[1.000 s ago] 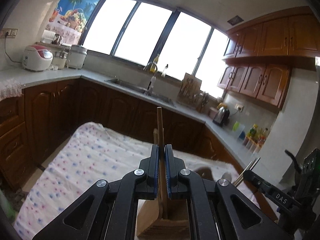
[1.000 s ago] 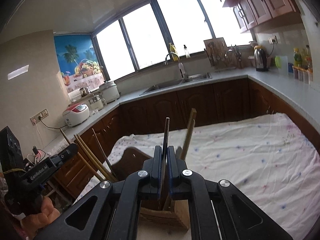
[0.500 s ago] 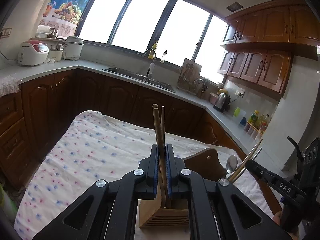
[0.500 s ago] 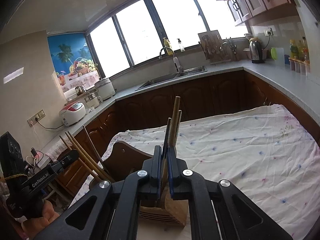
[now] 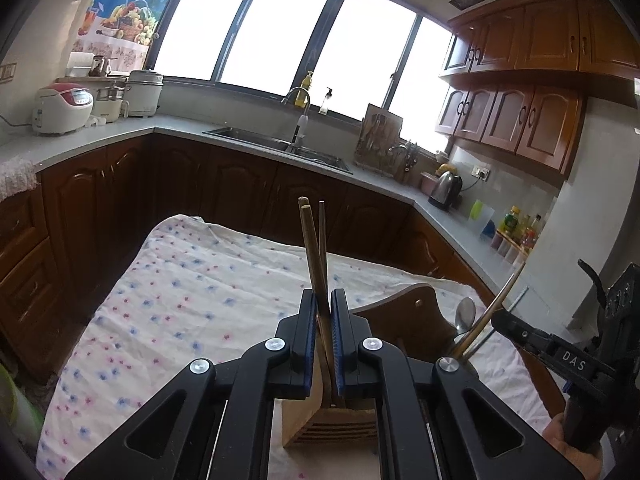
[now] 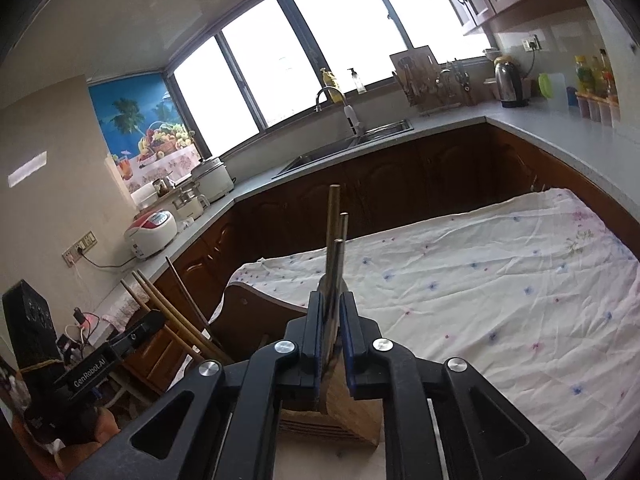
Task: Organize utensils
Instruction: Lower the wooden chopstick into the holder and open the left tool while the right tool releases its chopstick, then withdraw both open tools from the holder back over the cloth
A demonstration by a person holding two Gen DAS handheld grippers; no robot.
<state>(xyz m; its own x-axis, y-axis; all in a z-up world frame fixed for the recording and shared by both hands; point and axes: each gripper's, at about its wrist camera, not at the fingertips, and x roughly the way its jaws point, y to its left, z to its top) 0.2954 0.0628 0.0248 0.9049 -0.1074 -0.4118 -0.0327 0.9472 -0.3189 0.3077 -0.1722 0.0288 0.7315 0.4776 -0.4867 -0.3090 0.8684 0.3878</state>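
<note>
- The bench [image 5: 192, 300], under a flowered cloth, lies mostly bare ahead of both grippers, leaving wide room to move; its far edge drops toward dark cabinets.
- The wooden holder [image 5: 328, 420] stands at the near edge, beside a chair back [image 5: 416, 316].
- The left gripper [image 5: 325, 332] is clenched on chopsticks [image 5: 312, 248] standing in the holder.
- The right gripper [image 6: 332, 332] has just been opening its fingers, its chopsticks [image 6: 334, 240] between them, seemingly released into the holder.
- Judged nearly done: the left pair awaits release.
</note>
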